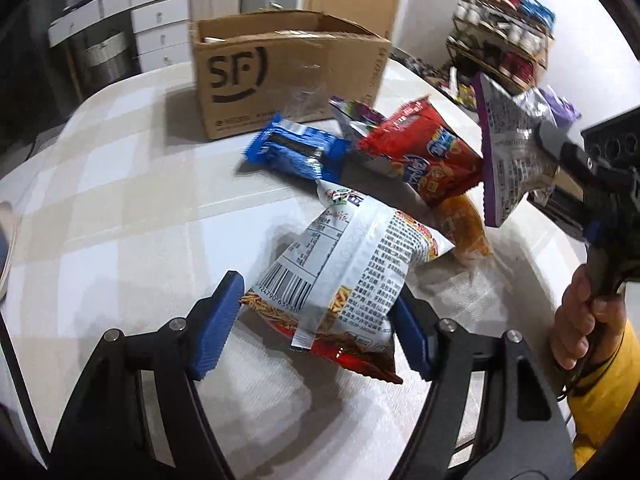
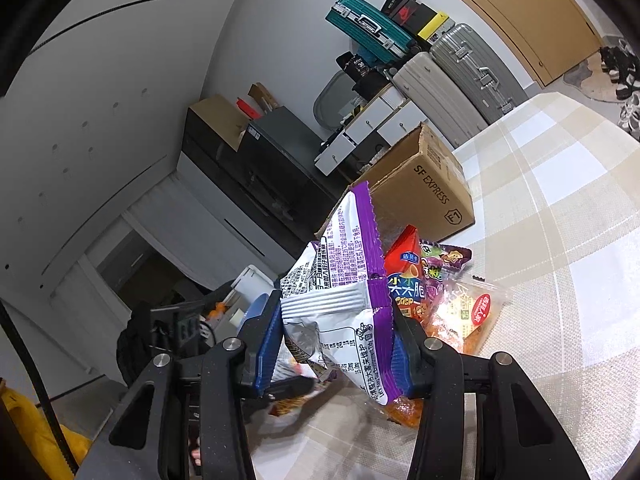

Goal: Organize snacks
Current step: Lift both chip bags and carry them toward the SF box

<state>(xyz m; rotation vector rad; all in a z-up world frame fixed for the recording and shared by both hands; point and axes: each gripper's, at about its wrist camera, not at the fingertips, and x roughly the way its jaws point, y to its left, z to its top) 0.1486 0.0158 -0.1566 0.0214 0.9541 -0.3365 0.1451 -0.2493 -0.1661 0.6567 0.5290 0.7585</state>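
Observation:
My left gripper [image 1: 316, 320] is shut on a white and red noodle-snack bag [image 1: 344, 272], held above the table. My right gripper [image 2: 336, 344] is shut on a white and purple snack bag [image 2: 344, 300], lifted off the table; it shows at the right of the left wrist view [image 1: 508, 148]. On the table lie a blue packet [image 1: 296, 152], a red crisp bag [image 1: 424, 152], an orange clear-wrapped snack [image 1: 464, 224] and a purple packet [image 2: 448, 260]. An open cardboard box [image 1: 288, 68] stands behind them.
The table has a checked cloth [image 1: 120, 184]. A rack of jars [image 1: 508, 28] stands at its far right. White drawers [image 1: 160, 24] and suitcases [image 2: 452, 68] line the wall behind the box.

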